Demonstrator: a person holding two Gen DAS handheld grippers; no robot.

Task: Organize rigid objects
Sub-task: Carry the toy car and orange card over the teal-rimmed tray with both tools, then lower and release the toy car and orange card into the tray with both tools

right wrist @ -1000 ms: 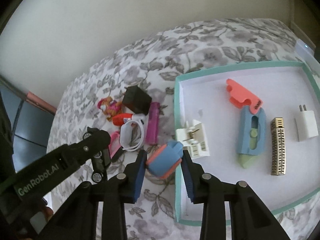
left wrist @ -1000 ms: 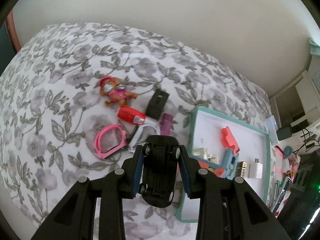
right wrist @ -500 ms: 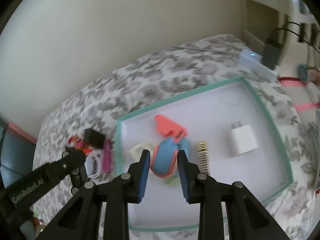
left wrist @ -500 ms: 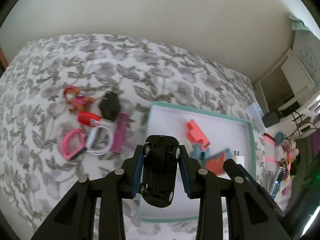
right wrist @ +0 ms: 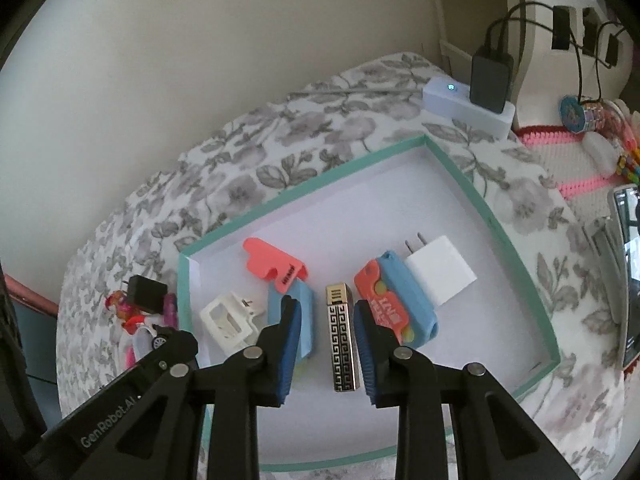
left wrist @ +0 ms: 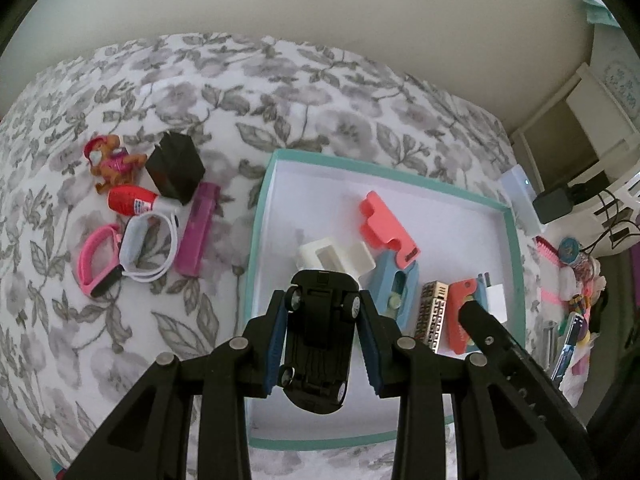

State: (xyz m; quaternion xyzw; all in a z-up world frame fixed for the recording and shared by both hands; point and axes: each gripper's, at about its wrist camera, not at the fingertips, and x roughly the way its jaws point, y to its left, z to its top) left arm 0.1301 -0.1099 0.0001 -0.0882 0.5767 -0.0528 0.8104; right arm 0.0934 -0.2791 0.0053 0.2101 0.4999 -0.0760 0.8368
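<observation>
My left gripper (left wrist: 322,338) is clamped on a black toy car (left wrist: 318,340), belly up, hanging above the near left part of the teal-rimmed tray (left wrist: 256,240). My right gripper (right wrist: 326,342) stands wide with nothing between its pads, over the patterned metal bar (right wrist: 341,344) lying in the tray; the orange-and-blue toy (right wrist: 396,300) sits just beside its right finger, touching the white charger (right wrist: 440,276). The tray rests on a bed (left wrist: 340,92) with a grey floral cover, against a beige wall (right wrist: 200,60).
</observation>
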